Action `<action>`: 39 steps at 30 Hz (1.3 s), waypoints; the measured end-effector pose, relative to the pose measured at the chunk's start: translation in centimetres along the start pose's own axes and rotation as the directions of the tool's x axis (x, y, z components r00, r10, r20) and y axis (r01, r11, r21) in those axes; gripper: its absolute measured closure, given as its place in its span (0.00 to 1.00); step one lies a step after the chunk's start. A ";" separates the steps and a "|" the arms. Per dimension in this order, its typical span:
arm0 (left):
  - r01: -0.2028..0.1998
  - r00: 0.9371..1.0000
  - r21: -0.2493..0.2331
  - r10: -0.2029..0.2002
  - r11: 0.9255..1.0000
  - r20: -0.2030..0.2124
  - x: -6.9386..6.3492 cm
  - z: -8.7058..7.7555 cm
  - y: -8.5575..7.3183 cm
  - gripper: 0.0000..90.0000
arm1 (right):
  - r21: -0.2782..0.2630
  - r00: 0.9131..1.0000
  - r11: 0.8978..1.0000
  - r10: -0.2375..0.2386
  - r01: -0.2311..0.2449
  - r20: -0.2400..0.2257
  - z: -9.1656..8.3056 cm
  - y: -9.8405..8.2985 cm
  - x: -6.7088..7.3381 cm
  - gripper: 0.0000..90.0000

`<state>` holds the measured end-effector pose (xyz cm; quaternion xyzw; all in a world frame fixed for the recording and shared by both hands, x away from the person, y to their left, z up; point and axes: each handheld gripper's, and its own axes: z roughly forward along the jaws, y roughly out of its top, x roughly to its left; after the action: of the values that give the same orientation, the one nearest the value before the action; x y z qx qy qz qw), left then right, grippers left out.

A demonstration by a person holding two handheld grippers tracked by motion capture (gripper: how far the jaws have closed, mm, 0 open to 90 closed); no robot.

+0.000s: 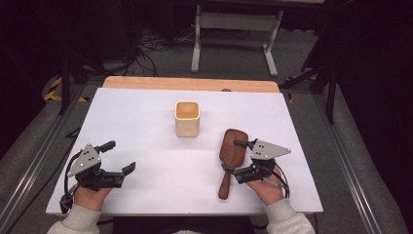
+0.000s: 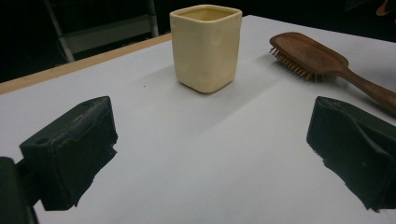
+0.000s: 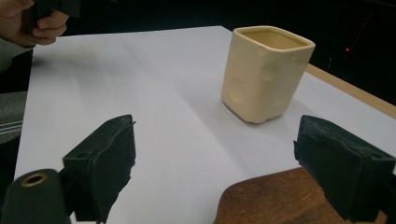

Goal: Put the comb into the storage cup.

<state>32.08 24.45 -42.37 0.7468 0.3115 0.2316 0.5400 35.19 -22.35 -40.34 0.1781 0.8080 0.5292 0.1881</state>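
Observation:
A cream square cup (image 1: 187, 118) stands upright in the middle of the white table (image 1: 146, 122). To its right, nearer me, a dark wooden hairbrush (image 1: 232, 148) lies bristles down with its handle pointing toward me. My right gripper (image 1: 233, 156) is open, one jaw on each side of the brush where head meets handle, not closed on it. In the right gripper view the brush head (image 3: 280, 198) lies low between the wide jaws, with the cup (image 3: 266, 74) ahead. My left gripper (image 1: 121, 156) is open and holds nothing at the near left. Its view faces the cup (image 2: 206, 46) and brush (image 2: 317, 60).
A wooden strip (image 1: 190, 84) runs along the table's far edge. Beyond it a white stand (image 1: 234, 29) and cables sit on the floor. A hand (image 3: 32, 23) holding the left gripper appears at the top left of the right gripper view.

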 end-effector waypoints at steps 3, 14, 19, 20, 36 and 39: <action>-0.001 1.000 -0.002 0.001 1.000 0.001 -0.1 0.0 0.0 0.03 | 0.009 0.999 1.000 -0.005 0.006 -0.037 0.7 0.4 0.2 0.22; -0.001 1.000 0.000 0.001 1.000 0.000 0.0 0.0 0.0 0.03 | 0.065 0.992 0.998 -0.005 0.013 -0.123 2.9 1.7 0.8 0.33; -0.003 1.000 0.000 0.003 1.000 -0.001 0.0 0.0 0.0 0.03 | 0.077 0.989 0.997 0.005 0.007 -0.151 3.6 2.0 0.9 0.38; -0.003 1.000 0.000 0.003 1.000 -0.001 0.0 0.0 0.0 0.03 | 0.086 0.987 0.996 0.003 0.010 -0.158 3.7 2.1 1.0 0.40; 0.000 1.000 -0.001 0.000 1.000 -0.008 0.1 -0.1 -0.1 0.03 | 0.430 0.973 0.896 -0.008 0.110 -0.232 4.9 2.3 0.7 1.00; 0.000 1.000 0.004 0.000 1.000 -0.006 0.1 -0.1 -0.1 0.03 | 0.476 0.970 0.869 -0.020 0.137 -0.243 5.1 2.2 0.7 1.00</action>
<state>32.10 24.57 -42.41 0.7471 0.3137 0.2332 0.5377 37.31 -17.19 -40.26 0.1240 0.9383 0.3165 0.0638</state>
